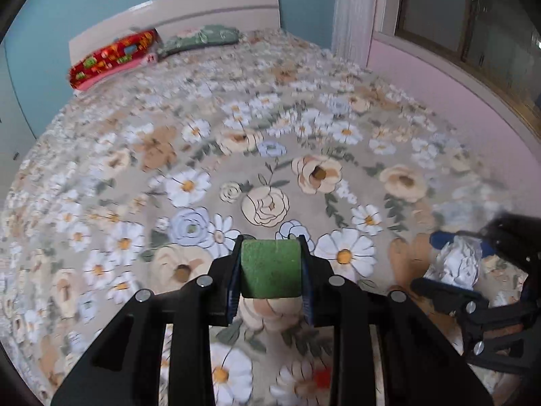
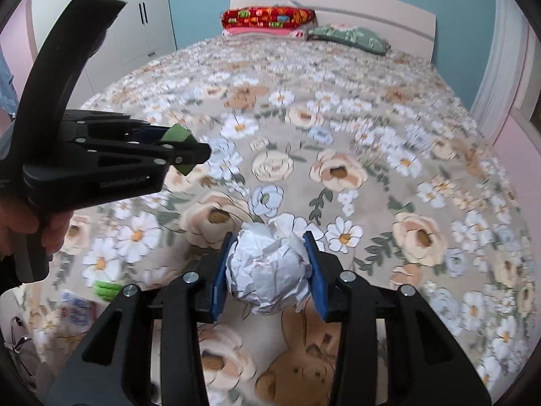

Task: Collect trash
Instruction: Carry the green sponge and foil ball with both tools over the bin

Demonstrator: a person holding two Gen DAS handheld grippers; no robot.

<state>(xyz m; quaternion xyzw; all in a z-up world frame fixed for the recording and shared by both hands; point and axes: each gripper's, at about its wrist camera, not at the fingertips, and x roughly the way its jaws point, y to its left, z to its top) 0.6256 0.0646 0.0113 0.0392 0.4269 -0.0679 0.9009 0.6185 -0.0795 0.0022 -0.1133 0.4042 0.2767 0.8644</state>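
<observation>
Between the pads of my left hand-held gripper (image 1: 270, 270) sits a green block (image 1: 270, 269), pinched tight and clear of the bed (image 1: 338, 108). My right hand-held gripper (image 2: 268, 270) is clamped on a crumpled paper ball (image 2: 268, 270), also off the floral cover. So two pieces are picked up, I judge; no bin shows. Left to collect: a green scrap (image 2: 104, 289) and a printed wrapper (image 2: 76, 311) near the bed's edge. Two pillows (image 2: 267, 17) lie far off by the headboard; nothing blocks me.
</observation>
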